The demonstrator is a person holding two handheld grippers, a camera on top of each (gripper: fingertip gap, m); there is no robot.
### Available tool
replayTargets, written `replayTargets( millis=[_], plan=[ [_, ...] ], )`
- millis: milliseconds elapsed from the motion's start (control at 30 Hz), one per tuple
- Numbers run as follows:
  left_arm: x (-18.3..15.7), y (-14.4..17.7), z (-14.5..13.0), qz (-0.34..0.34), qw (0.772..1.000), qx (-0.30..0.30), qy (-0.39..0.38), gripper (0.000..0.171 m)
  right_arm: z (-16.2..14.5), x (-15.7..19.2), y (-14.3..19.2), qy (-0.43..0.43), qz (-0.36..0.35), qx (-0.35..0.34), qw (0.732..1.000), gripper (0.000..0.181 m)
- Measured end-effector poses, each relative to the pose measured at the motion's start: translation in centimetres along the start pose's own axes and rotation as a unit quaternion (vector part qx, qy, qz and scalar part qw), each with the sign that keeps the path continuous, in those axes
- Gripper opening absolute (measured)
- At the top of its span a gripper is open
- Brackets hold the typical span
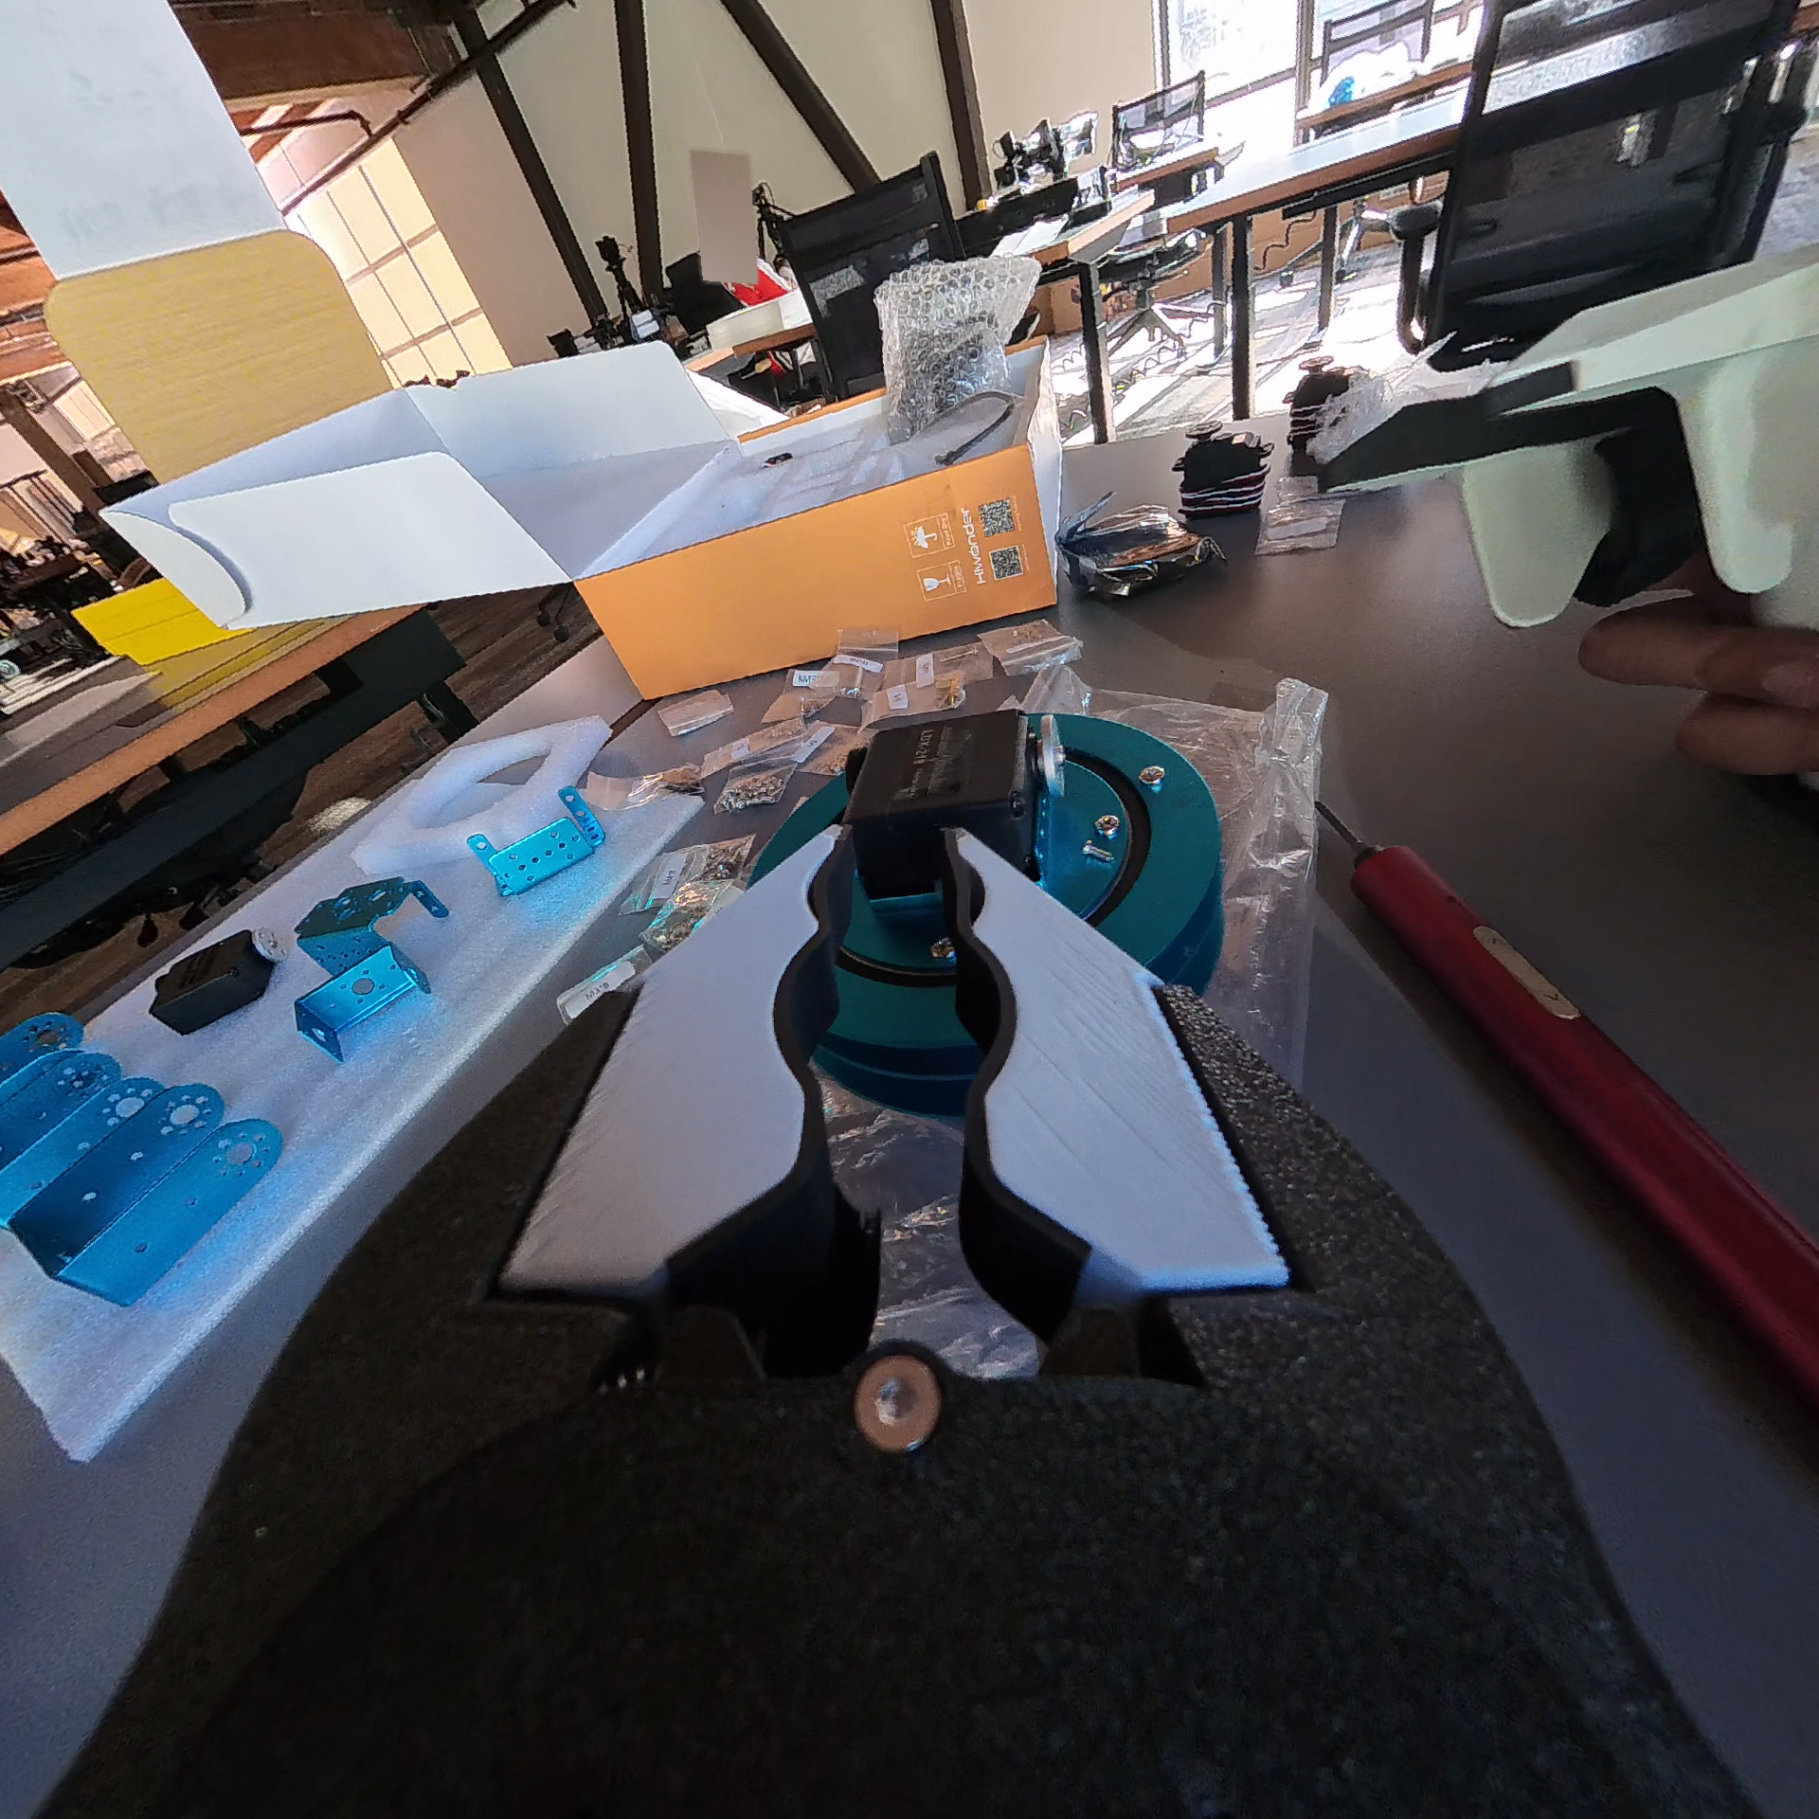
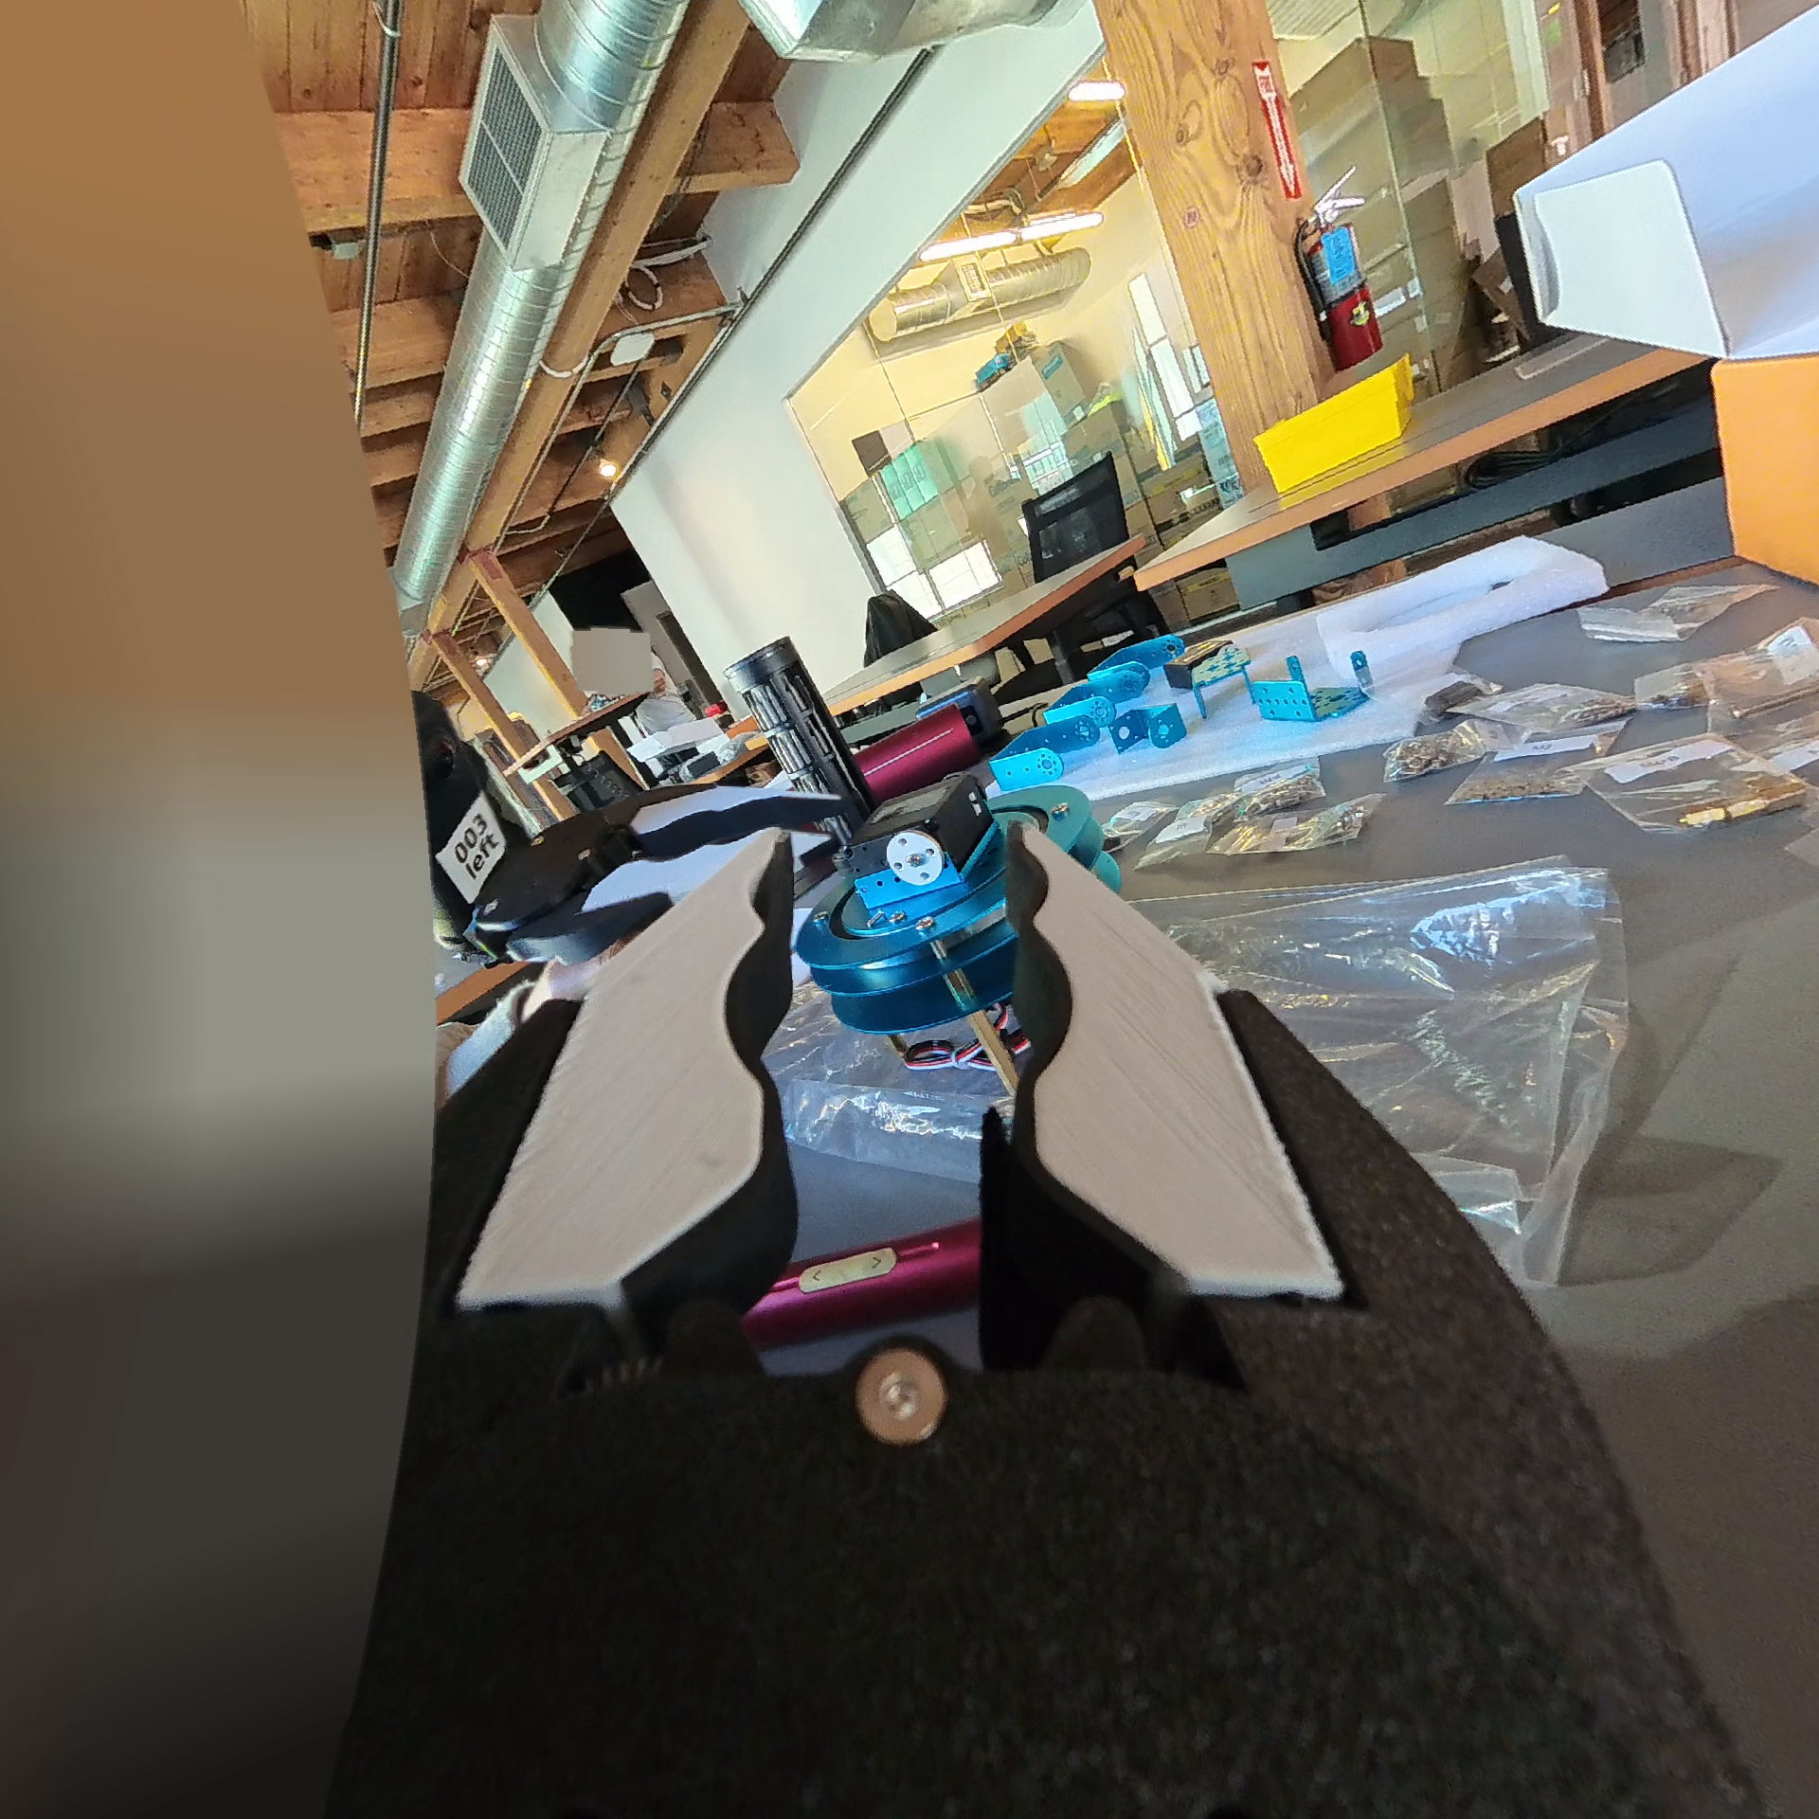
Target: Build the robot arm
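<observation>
The round base (image 1: 1112, 886) stood on a plastic bag (image 1: 1270, 787), with a servo (image 1: 935, 787) on top of it. Left of the base lay brackets (image 1: 364, 945) on a foam sheet (image 1: 295, 1083); behind it, small parts bags (image 1: 837, 689) and then an open box (image 1: 817, 571); right, a screwdriver (image 1: 1575, 1063).

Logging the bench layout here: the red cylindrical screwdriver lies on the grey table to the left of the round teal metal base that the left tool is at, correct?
Not quite: the red cylindrical screwdriver lies on the grey table to the right of the round teal metal base, not the left. The left wrist view shows it, with the left tool at that base.
</observation>
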State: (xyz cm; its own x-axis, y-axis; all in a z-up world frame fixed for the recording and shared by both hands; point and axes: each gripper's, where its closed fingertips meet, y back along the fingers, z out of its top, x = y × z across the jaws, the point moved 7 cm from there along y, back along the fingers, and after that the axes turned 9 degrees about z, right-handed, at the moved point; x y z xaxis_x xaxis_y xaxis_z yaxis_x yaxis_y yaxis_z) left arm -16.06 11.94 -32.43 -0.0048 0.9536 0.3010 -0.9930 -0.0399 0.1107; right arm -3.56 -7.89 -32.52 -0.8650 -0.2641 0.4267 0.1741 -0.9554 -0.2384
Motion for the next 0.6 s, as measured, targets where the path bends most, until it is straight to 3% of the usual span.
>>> replayTargets(
  millis=[600],
  plan=[
    [-0.49,-0.04,-0.12,-0.005,1.0,0.005,-0.009,0.016,0.13,0.08,0.21,-0.007,0.01,-0.01,1.0,0.041]
  ],
)
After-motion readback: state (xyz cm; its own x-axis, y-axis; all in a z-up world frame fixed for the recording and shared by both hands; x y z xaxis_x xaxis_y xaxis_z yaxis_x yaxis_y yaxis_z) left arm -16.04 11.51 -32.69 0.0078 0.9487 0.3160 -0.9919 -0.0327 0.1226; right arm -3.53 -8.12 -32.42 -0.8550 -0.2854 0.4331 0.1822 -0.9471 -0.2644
